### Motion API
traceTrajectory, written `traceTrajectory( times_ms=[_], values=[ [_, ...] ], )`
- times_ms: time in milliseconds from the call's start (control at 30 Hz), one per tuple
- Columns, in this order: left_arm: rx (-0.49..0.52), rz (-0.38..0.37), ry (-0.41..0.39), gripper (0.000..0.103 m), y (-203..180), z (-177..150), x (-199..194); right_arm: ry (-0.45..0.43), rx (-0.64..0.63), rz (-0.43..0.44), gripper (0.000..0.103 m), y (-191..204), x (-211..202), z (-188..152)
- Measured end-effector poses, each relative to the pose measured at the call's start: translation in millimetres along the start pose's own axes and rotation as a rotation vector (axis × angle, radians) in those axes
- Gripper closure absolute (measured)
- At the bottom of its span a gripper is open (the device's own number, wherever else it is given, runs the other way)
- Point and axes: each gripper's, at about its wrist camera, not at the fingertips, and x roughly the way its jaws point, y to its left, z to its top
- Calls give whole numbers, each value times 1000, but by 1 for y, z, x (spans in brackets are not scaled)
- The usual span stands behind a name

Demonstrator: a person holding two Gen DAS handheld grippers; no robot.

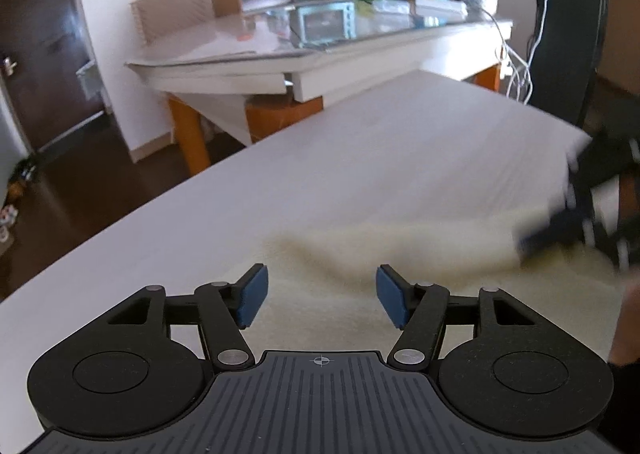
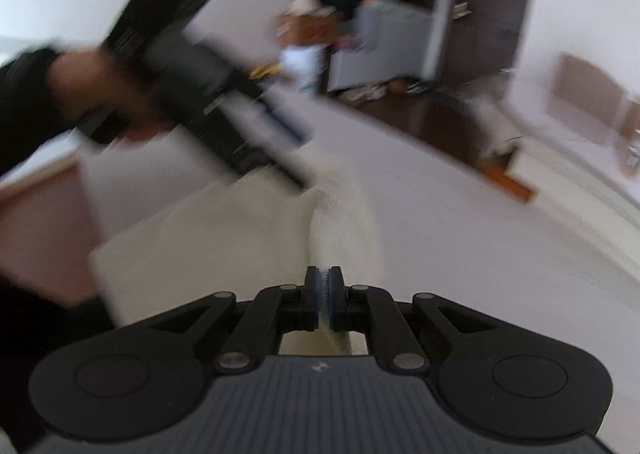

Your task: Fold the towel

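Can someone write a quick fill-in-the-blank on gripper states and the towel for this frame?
1. The left gripper has its jaws ____.
2. The right gripper is shut on the ____.
3. The towel lies on a ____ table.
4. The pads on the left gripper's fingers are ____ in colour.

Missing words: open; towel; white; blue

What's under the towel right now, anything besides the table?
Only the white table shows around the cream towel. The right gripper pinches a lifted fold; the left gripper is open above it. Anything beneath the cloth is covered.
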Motion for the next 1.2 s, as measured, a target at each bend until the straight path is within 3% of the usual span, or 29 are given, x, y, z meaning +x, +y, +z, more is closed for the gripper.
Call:
traceTrajectory(
  times_ms=[67, 200, 367, 633, 800, 833, 900, 1000, 1133, 1200],
  values=[
    [27, 0, 11, 37, -7, -2, 5, 8, -2, 18, 73, 8, 0, -6],
    [43, 5, 19, 37, -12, -7, 6, -56, 110, 3, 60, -8, -14, -5],
    [41, 8, 24, 37, -11, -11, 7, -60, 207, -48, 60, -35, -11, -3],
    [41, 3, 27, 37, -13, -17, 10, -24, 262, -10, 61, -49, 23, -3],
    [33, 1, 23, 33, -10, -18, 11, -27, 244, 35, 64, -40, 25, 2],
    [32, 3, 23, 33, -10, -19, 11, -25, 245, 43, 68, -39, 26, 3],
    [29, 5, 21, 33, -10, -19, 11, -26, 248, 42, 89, -38, 25, 4],
    [18, 11, 15, 32, -7, -20, 8, -57, 274, 40, 92, -39, 17, 2],
    [7, 30, 12, 29, -1, -21, 6, -123, 285, -13, 92, -43, 0, 4],
    [1, 40, 10, 28, 3, -21, 4, -174, 271, -110, 92, -50, -12, 7]
  ],
)
